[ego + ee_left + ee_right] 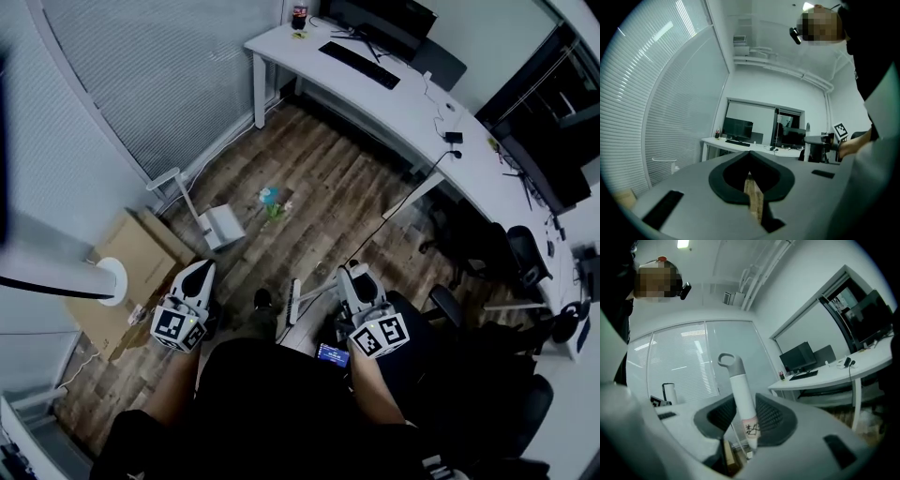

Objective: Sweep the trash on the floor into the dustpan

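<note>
The broom handle (739,394) is clamped by the right hand-held gripper (350,275), the left hand-held gripper (199,273) is shut empty, and the 12 o'clock trash (272,201) is not yet swept.

A: Head cam?
B: I get a steep look down from above: floor (349,192), left gripper (199,274) and right gripper (352,274) near the bottom.
A: Gripper cams?
B: Each sits close behind its jaws, facing level. Both share the desk (759,147) and monitor (737,128) with head cam.
</note>
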The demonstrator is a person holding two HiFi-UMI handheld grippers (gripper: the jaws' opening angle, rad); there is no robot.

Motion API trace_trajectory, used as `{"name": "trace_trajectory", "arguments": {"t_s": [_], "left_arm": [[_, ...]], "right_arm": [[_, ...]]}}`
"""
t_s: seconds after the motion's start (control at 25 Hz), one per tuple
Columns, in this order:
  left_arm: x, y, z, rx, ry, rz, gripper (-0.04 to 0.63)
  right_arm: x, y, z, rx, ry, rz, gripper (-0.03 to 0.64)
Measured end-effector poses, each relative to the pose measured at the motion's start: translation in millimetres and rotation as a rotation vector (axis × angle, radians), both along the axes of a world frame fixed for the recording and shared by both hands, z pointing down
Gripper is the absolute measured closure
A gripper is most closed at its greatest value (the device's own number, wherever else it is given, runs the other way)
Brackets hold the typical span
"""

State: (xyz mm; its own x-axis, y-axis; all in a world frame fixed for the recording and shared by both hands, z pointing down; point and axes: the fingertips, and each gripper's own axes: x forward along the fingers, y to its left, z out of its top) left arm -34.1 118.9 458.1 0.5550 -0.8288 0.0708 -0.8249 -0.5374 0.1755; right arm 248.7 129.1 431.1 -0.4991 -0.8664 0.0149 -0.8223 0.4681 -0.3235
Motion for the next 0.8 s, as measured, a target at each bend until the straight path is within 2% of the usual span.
{"name": "trace_trajectory", "arguments": {"t_s": [0.24, 0.44, 0.56, 0.8], "left_arm": [[-13.1, -75.0, 17.0, -0.037, 0.018, -0.024, 0.6], [-30.8, -128.6, 13.9, -0.019, 0.033, -0.053, 0.6], [-42.8, -146.7, 8.8, 0.0, 0.044, -0.089, 0.6], [-73.8, -166.2, 2.4, 0.026, 0.015, -0.137, 0.6]], "right_arm": [[-11.5, -81.0, -0.7, -0.021, 0.038, -0.046, 0.5], [-15.6, -146.0, -4.0, -0.031, 0.049, -0.047, 0.499], [-13.0, -178.3, -11.7, -0.019, 0.052, -0.047, 0.5], [-15.9, -230.1, -27.5, 0.022, 0.046, -0.035, 0.499]]}}
